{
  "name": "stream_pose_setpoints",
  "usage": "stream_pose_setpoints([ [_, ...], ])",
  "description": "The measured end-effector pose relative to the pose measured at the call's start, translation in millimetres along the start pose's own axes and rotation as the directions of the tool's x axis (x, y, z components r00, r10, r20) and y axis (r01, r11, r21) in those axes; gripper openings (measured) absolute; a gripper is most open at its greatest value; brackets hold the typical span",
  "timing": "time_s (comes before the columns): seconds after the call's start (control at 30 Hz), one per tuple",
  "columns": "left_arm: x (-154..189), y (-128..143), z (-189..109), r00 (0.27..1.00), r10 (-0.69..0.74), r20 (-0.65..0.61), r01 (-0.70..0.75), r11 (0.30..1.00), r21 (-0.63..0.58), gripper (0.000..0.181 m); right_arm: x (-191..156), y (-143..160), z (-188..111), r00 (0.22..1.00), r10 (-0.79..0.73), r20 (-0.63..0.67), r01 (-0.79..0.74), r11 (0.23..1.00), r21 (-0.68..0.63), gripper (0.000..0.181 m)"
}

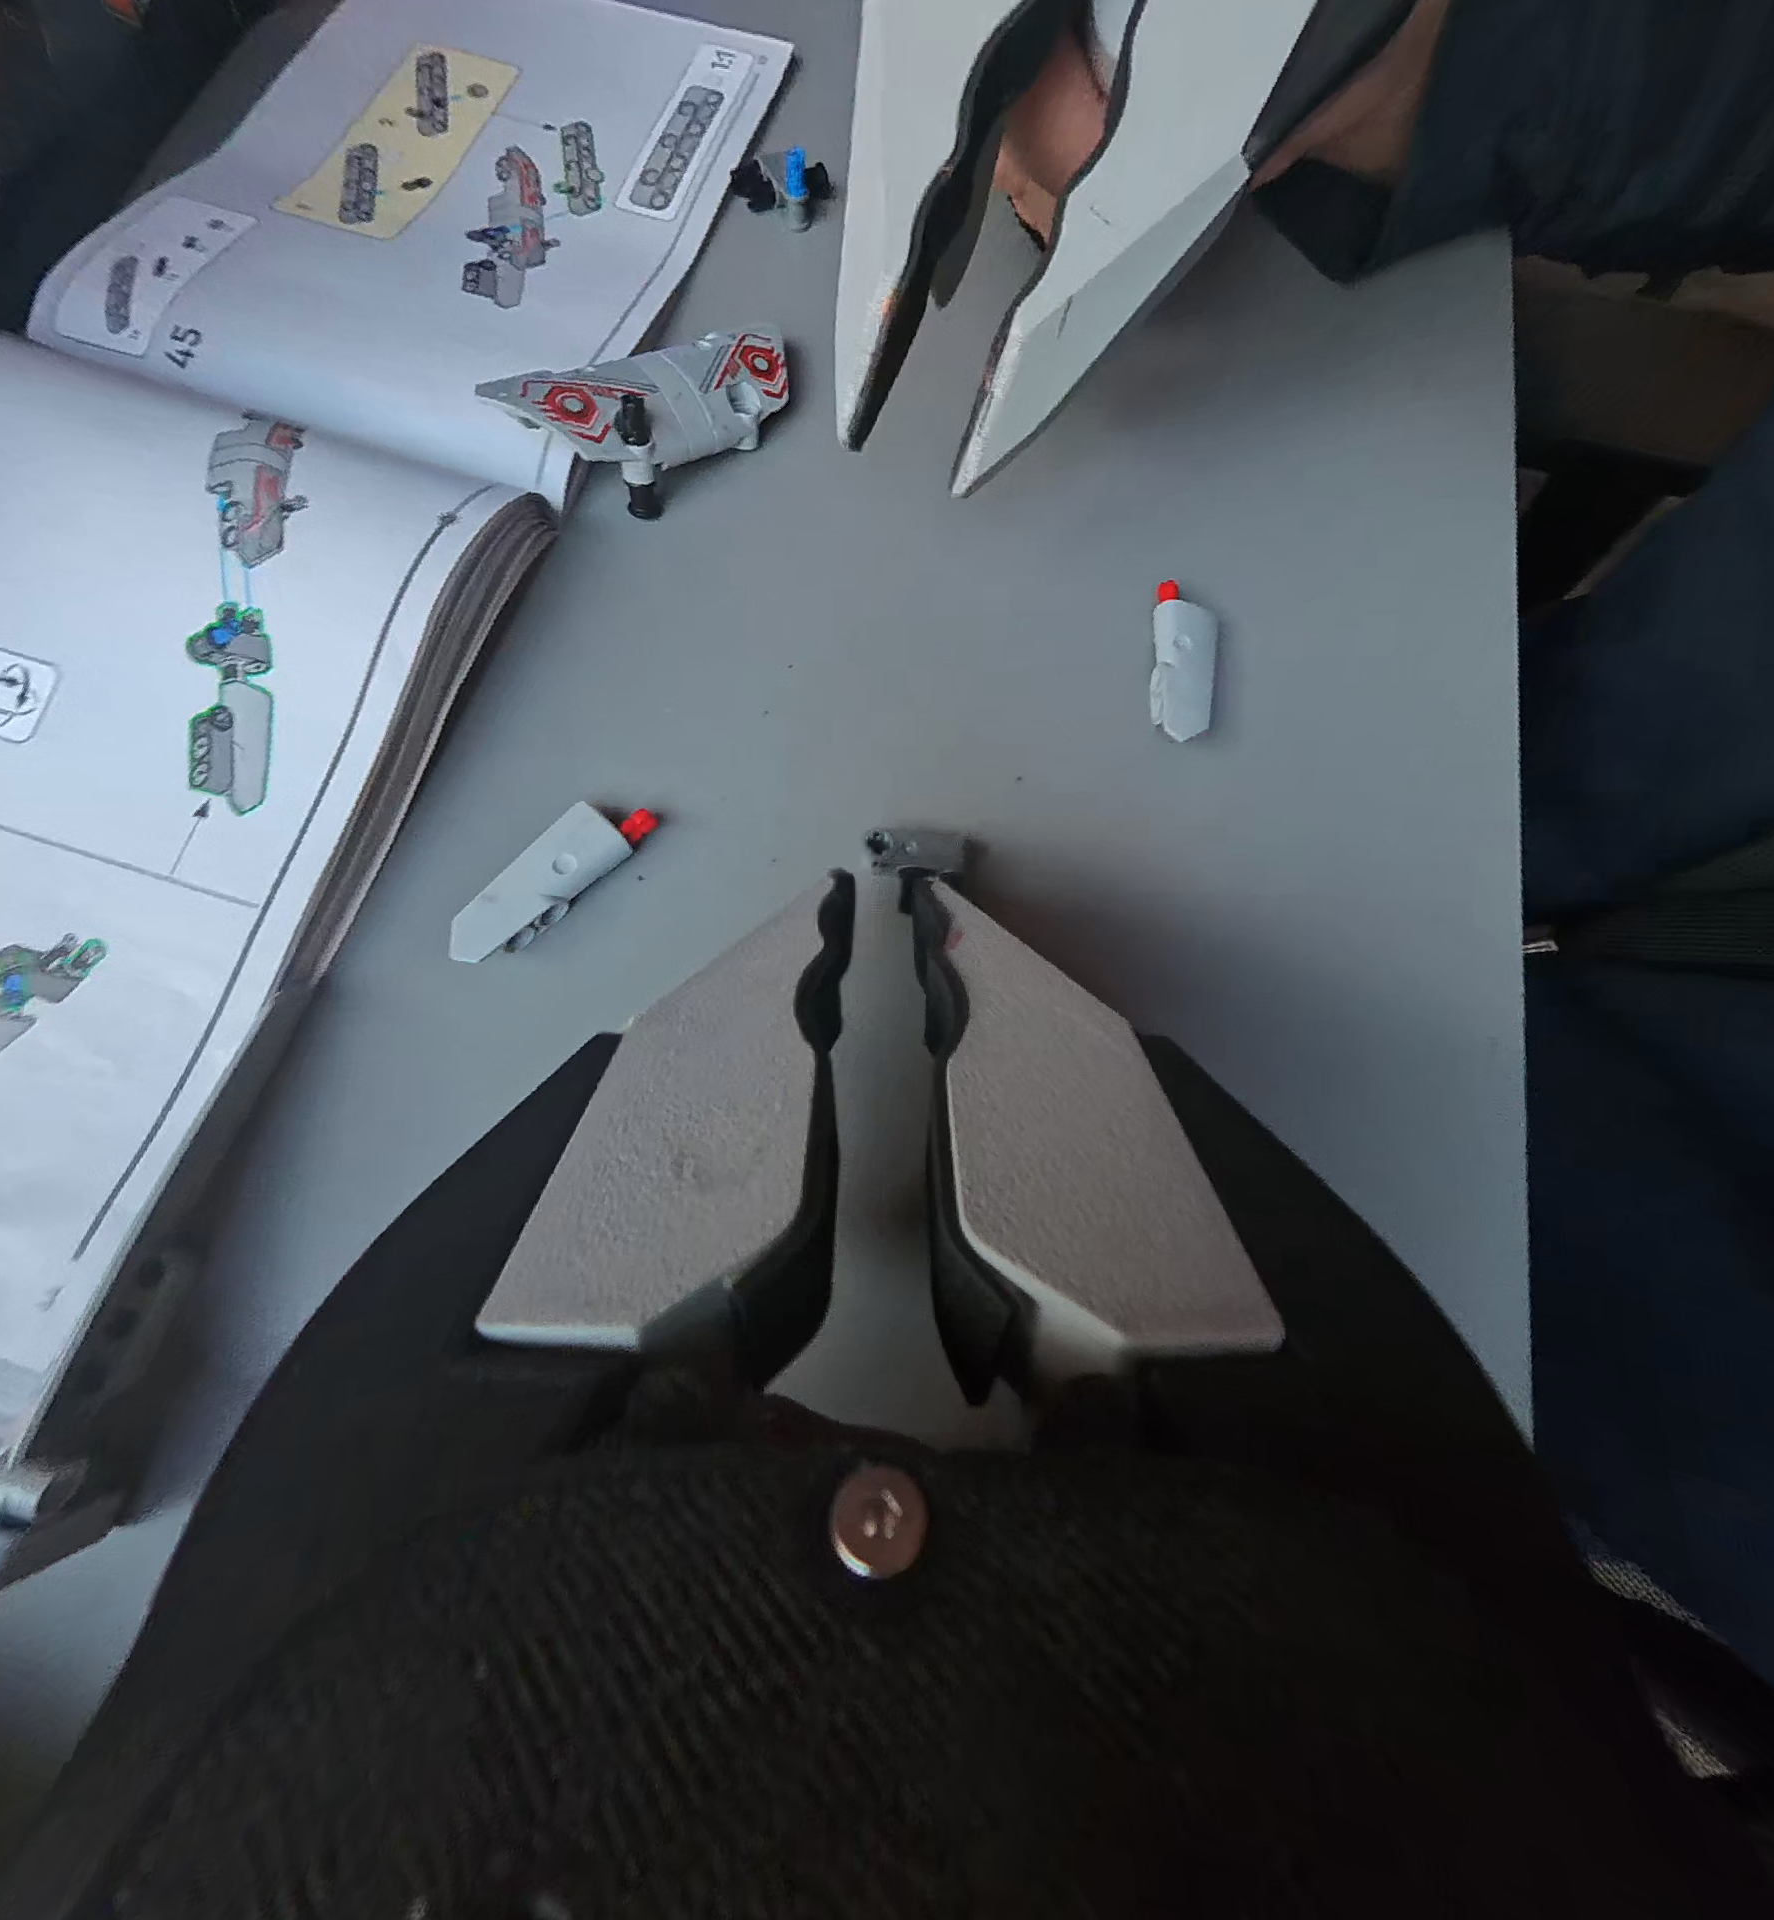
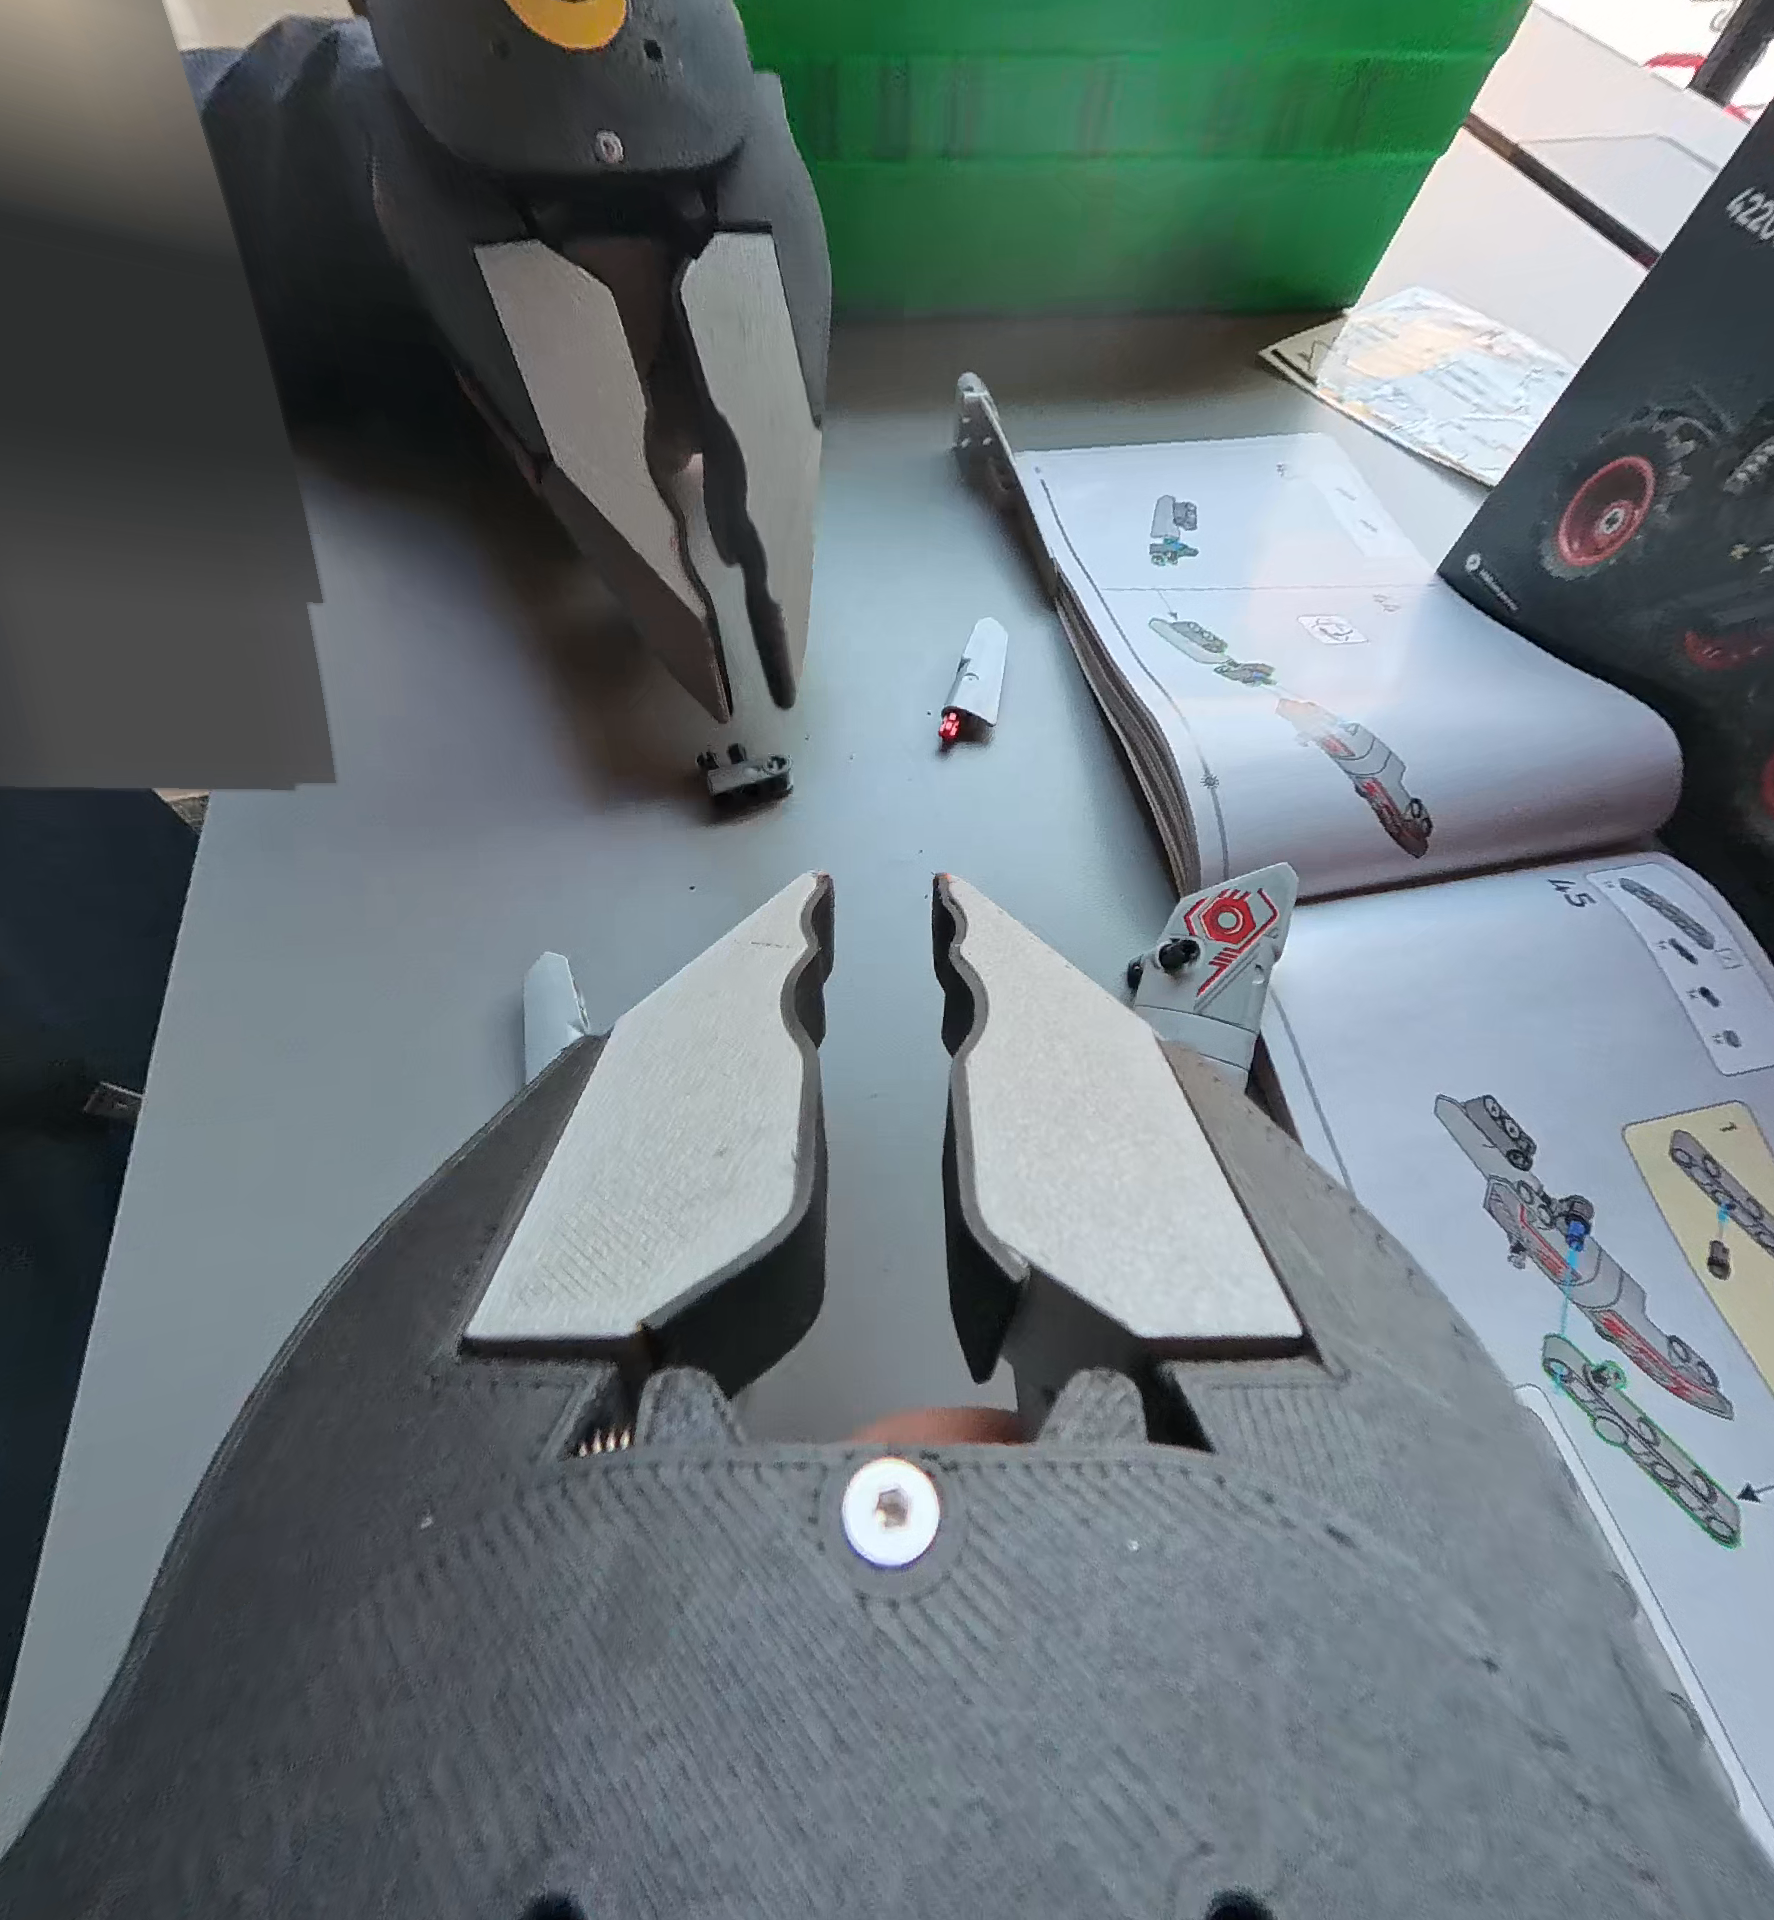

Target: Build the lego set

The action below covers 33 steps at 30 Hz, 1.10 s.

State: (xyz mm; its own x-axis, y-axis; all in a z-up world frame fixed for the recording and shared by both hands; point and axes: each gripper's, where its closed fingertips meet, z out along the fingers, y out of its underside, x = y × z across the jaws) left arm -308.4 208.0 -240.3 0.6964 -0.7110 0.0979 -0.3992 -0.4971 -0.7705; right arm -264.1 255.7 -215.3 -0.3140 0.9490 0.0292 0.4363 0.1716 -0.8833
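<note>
In the left wrist view, the left tool (image 1: 881,881) hovers low over the plain grey surface (image 1: 810,665), its two pale fingers parted by a narrow gap and gripping nothing. Just beyond its tips lies a small dark grey lego connector piece with pin holes (image 1: 919,850), close to the right fingertip; whether it touches cannot be told. To the left of the tips rests a light grey tapered lego panel with a red pin at one end (image 1: 548,883). Farther and to the right lies a second light grey lego panel with a red pin (image 1: 1182,670). Along the left side spreads the open white instruction booklet (image 1: 239,540). At its far edge sits a grey lego body section with red hexagon markings (image 1: 654,400), and beyond that a small black, grey and blue lego cluster (image 1: 784,182).

The right tool (image 1: 904,462) comes in from the far side, its fingers moderately apart and empty; the right wrist view shows the same wide gap (image 2: 881,883). In that view a dark printed lego box (image 2: 1693,520) stands far right and a green plastic bin (image 2: 1122,156) at the far edge.
</note>
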Motion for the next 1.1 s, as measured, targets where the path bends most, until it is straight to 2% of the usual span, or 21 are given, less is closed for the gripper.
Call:
stream_pose_setpoints([
  [0.33,-4,7,-6,1.0,-0.011,0.012,0.011,1.0,-0.018,0.015,3,8,-2,1.0,-0.012,0.009,0.013,0.999,-0.041,0.014],
  [0.67,-6,16,-7,0.999,-0.032,0.032,0.033,0.998,-0.055,0.019,-24,8,42,0.986,-0.094,0.136,0.117,0.979,-0.168,0.022],
  [0.87,0,22,-11,0.998,-0.056,0.001,0.056,0.996,-0.063,0.019,-27,5,48,0.981,-0.122,0.149,0.146,0.975,-0.166,0.022],
  [1.1,-3,34,-27,0.998,-0.061,0.025,0.062,0.997,-0.056,0.019,-27,1,44,0.981,-0.11,0.158,0.131,0.983,-0.127,0.022],
])
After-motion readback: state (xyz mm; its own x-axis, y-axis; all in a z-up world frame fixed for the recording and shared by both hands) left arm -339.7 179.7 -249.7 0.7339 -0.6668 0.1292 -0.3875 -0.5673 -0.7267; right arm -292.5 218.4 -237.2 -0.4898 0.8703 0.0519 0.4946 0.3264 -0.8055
